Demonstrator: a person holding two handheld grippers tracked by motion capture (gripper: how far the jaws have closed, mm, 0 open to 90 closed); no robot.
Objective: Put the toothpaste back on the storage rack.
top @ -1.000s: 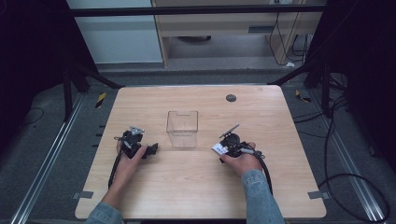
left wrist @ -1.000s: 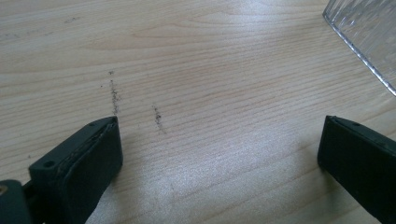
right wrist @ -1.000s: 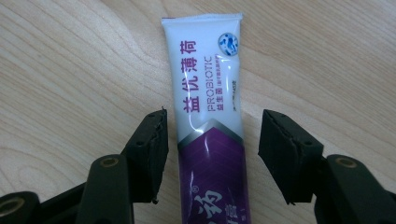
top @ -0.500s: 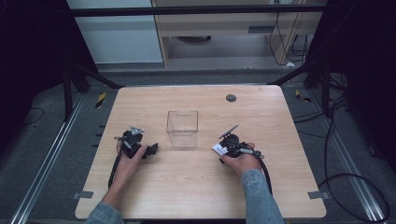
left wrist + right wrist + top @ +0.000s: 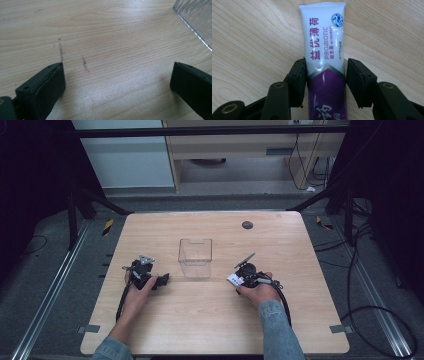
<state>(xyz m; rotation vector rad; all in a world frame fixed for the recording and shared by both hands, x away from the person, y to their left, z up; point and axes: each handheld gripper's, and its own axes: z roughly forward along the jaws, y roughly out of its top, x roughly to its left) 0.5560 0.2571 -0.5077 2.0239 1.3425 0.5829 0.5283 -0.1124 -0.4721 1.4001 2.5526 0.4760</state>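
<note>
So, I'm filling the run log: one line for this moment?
right tongs: closing around tube, small gap on one side | left tongs: open, empty | clear box: empty

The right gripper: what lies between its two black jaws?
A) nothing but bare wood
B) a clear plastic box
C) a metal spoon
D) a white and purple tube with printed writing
D: the right gripper view shows the right gripper with its jaws on either side of a white and purple tube lying on the wooden table.

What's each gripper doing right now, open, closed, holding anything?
Left gripper: open wide, nothing between its jaws, just bare table.
Right gripper: jaws have just been closing around the white-and-purple tube; left pad touches it, right not quite.
</note>
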